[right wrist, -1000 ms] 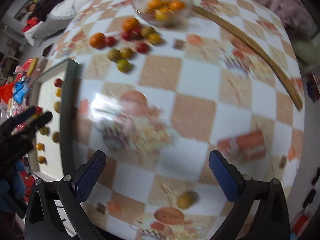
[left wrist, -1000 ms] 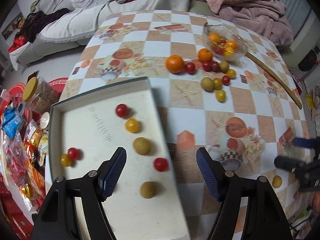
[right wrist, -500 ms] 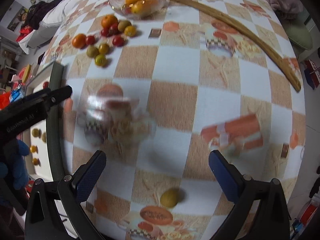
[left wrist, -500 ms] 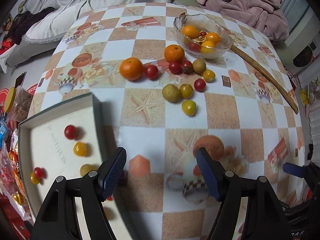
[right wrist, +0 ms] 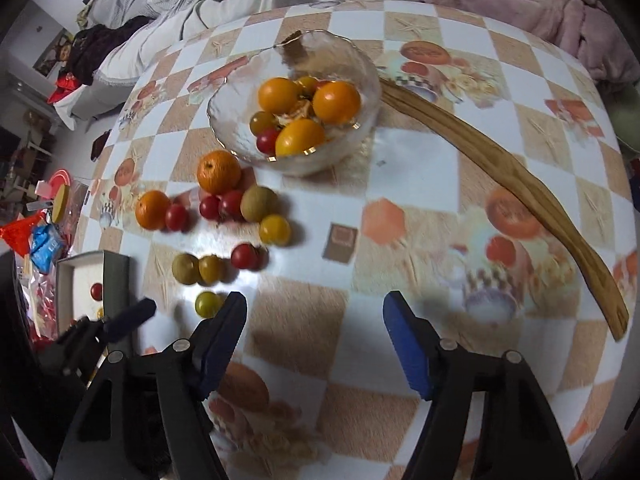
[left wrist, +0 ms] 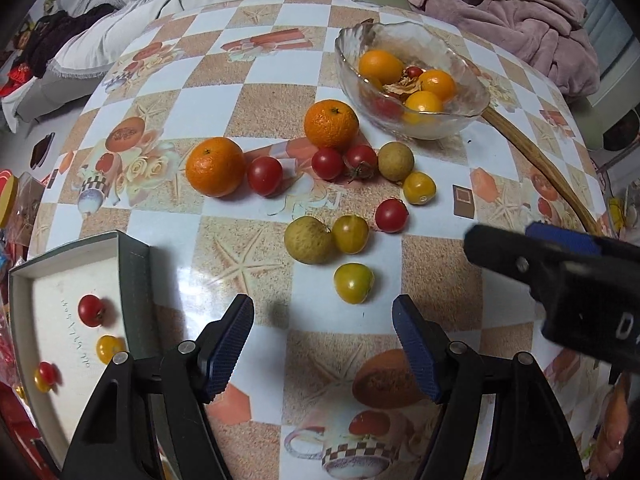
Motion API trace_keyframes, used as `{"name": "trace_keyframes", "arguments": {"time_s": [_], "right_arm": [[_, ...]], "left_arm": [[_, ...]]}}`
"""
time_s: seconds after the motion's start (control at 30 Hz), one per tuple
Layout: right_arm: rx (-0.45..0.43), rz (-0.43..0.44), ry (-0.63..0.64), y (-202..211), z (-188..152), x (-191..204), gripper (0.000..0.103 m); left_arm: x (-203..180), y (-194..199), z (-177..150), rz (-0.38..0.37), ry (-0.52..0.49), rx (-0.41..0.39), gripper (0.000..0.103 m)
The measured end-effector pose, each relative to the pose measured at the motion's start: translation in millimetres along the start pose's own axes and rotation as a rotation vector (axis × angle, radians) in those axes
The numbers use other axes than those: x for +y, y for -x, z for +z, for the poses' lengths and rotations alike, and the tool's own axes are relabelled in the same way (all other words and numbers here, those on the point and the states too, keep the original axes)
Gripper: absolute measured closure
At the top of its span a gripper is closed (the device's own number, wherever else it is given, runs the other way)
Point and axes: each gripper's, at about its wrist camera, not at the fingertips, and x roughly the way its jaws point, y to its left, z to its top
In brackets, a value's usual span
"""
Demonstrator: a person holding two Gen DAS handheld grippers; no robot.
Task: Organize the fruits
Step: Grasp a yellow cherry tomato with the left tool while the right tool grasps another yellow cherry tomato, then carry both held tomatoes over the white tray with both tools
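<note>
Both grippers are hanging over the checkered tabletop (left wrist: 224, 64), pointing mostly down. The left hand-held gripper (left wrist: 323, 322) has its jaws fairly wide with nothing between them, just bare cloth, and a yellow-green tomato (left wrist: 353, 282) sits just past the tips. The right hand-held gripper (right wrist: 314, 318) is closing its jaws right now, and there's nothing between them either, only tabletop. The loose fruit is bunched mid-table: two oranges (left wrist: 215, 166), a few red cherry tomatoes (left wrist: 264, 175), yellow ones and a couple of brownish-green round fruits (left wrist: 309, 239). Behind the bunch is a glass bowl (left wrist: 460, 68) with orange-yellow fruit and a red tomato or two in it. At the left edge is a white tray (left wrist: 56, 288) holding a few small red and yellow tomatoes. A long wooden stick (right wrist: 500, 168) lies to the right of the bowl.
</note>
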Motion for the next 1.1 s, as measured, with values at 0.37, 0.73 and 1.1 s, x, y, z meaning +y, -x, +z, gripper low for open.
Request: {"name": "trace_keyframes", "arguments": {"time_s": [0.37,0.73,1.1], "right_arm": [[0.039,0.07,0.012,-35.0,24.9,8.9,0.044],[0.027,0.094,0.025,-26.0,25.1,12.1,0.082],[0.039,0.118,-0.068,1.8,-22.0,-21.3,0.081]], "left_arm": [[-7.2,-14.4,5.3,0.027,0.033,0.011,0.041],[-14.1,-11.3,6.8,-0.028,0.031,0.005,0.079],[11.2,6.2,-12.4,-0.119,0.088,0.014,0.079]]}}
